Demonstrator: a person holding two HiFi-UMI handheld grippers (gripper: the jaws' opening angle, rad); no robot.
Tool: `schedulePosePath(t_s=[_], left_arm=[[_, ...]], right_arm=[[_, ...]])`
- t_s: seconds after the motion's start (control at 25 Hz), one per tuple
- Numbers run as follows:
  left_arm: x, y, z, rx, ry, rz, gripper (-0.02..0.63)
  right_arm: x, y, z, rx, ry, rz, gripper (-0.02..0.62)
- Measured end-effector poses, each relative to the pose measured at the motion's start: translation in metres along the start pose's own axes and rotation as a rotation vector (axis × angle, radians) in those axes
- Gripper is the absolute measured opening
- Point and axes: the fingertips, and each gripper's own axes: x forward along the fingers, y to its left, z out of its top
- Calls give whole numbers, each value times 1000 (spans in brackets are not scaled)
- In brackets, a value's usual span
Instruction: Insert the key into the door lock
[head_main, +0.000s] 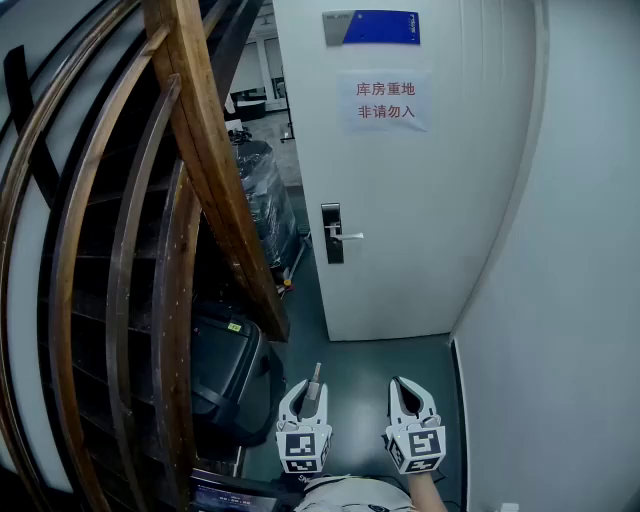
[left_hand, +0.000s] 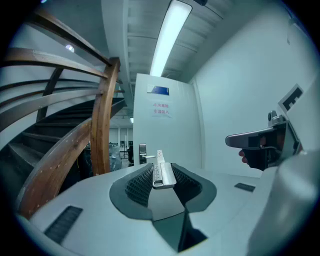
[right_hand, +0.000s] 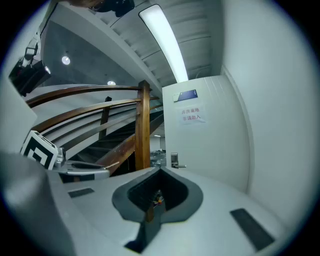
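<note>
Silver key (left_hand: 161, 169) pinched flat between the two fingers of the left gripper (left_hand: 162, 176), with the long end poking out in front, toward the door lock (head_main: 333, 233). Gripped well, by the look of it, and not tipped to one side.

Far from the door lock, though. Held low down, well below it and a little to its left. No touching yet, not even close.

Right gripper (right_hand: 160, 172) also low, well below the door lock and a little to its right. Fingers pressed together at the tips, with nothing held between them. Idle, most likely.

Door lock: a dark tall plate with a small silver handle sticking out to the right, set near the left edge of the white door (head_main: 430, 220). Too small in these views to spot the keyhole.

Brown wooden stair rail (head_main: 205, 150) leaning up to the left of the door lock. Black box (head_main: 225, 370) on the floor, below the door lock and to its left, just beside the left gripper.

So, how far along? Only the start done, as far as can be judged: key picked up, held tight, pointed the right way. Nearly all the rest left to do: going closer to the door lock, lifting the key up to it, finding the keyhole, lining up the tip, and pushing it in.
</note>
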Motion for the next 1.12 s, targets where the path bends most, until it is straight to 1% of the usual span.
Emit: schedulePosePath(t_s=[0.44,0.6,0.72,0.92,1.12], left_arm=[[-2,-8,-8,-8,15,15,117],[-3,-10,-11,-11,24,28,117],[-2,-12,-15,-12,34,40,117],[4,-19,-14,-25,36,48,117],[27,-12,-19,-33,52,35,117]], right_arm=[[-4,-6,-9,12,10,7,6],[-7,-10,-13,37,14,20,6],[-9,-11,-16,34,18,36,6],[-9,-13,-25,31,57,64,6],[13,-13,-31,29,81,78,6]])
